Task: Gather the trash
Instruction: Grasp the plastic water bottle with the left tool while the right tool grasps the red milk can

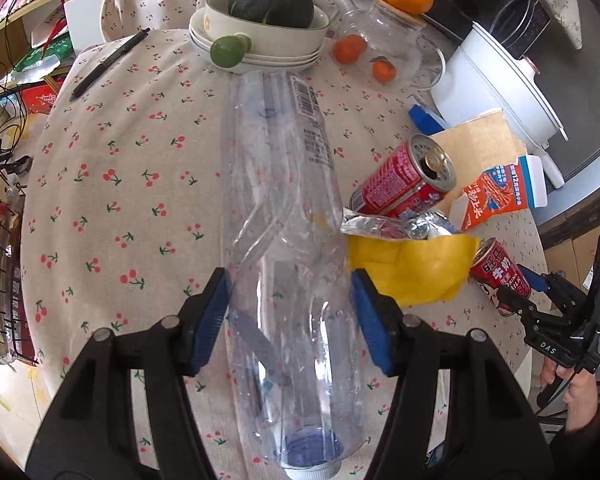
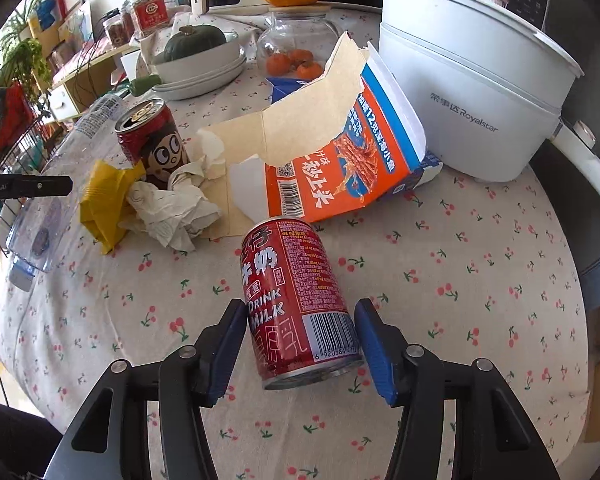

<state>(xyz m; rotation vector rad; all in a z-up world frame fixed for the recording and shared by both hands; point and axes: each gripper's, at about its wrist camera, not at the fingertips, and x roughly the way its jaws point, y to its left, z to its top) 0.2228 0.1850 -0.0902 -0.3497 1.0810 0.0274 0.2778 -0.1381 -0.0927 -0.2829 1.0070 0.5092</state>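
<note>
Left claw [image 1: 290,320]: closed on the crushed clear plastic bottle [image 1: 284,240], both blue pads against its sides near the capped end. Bottle lying lengthwise on the cherry-print table [image 1: 120,200], base pointing toward the stacked bowls [image 1: 260,40] that carry a dark green squash [image 1: 272,2].

Right claw [image 2: 300,344]: closed around the red milk can [image 2: 296,296], left pad touching the can wall, right pad at the can's lower edge. Can tipped on its side on the table, just in front of the torn orange carton [image 2: 340,152].

Remaining trash, located relative to the torn orange carton: second red can [image 2: 152,140] to its left, upright in the right wrist view; crumpled white paper [image 2: 172,208] and yellow wrapper [image 2: 104,204] just beside that can; white cooking pot [image 2: 472,80] to the carton's right, touching or nearly so; glass jar of small oranges [image 2: 296,48] behind it.
</note>
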